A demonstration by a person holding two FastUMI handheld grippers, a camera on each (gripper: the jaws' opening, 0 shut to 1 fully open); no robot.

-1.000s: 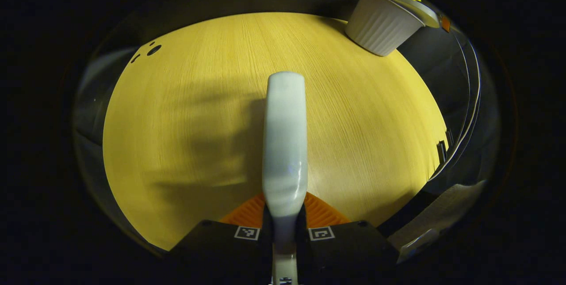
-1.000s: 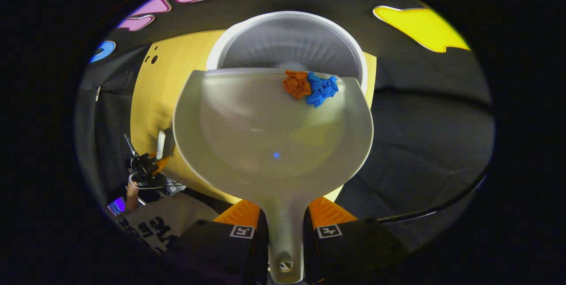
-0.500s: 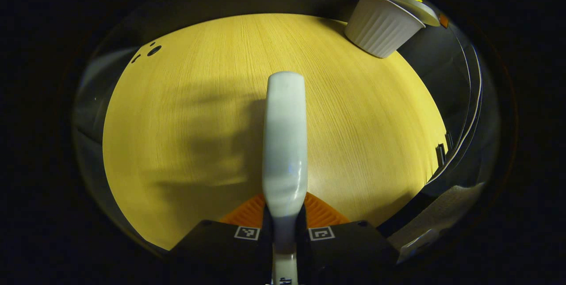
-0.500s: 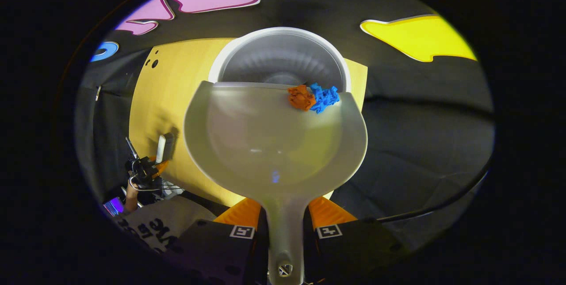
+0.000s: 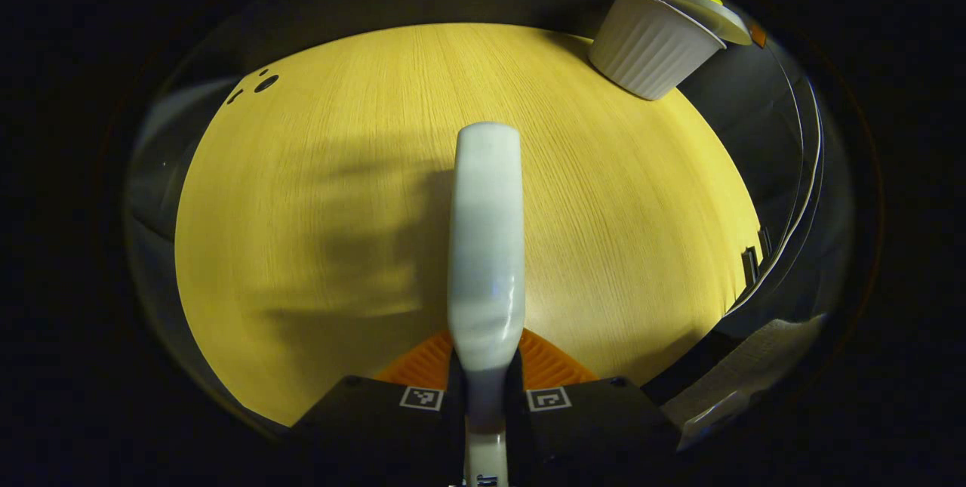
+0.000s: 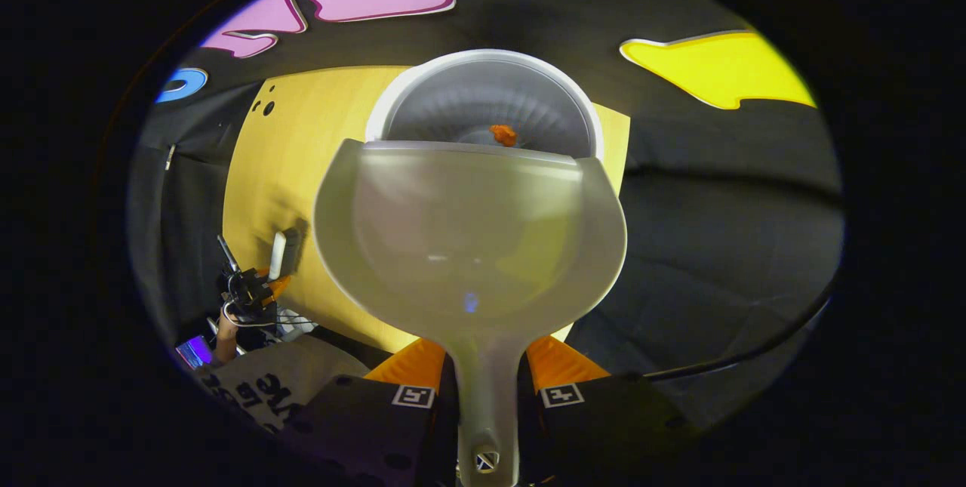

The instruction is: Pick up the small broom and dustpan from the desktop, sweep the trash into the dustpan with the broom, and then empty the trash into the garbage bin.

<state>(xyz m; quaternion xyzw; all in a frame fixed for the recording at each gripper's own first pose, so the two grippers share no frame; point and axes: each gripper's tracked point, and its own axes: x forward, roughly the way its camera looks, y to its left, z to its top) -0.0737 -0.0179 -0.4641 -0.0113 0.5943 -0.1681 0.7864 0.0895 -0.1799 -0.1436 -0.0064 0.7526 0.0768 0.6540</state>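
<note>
1. While the right gripper (image 6: 487, 404) squeezes both fingers on the thin handle of the dustpan (image 6: 468, 234), the pan looks light and stiff, like hard plastic. That handle seems the best place to hold it, though it may be a bit slippery.
2. Its long line runs from the handle straight out to the garbage bin (image 6: 483, 98), and its wide open edge hangs tipped over the bin's rim.
3. An orange scrap (image 6: 502, 134) lies down inside the bin; it looks soft and very light. The pan looks empty, so the dumping seems done.
4. Well away from the bin, the left gripper (image 5: 487, 396) is clamped on the small broom (image 5: 487, 238), which points out over the desktop (image 5: 317, 192).
</note>
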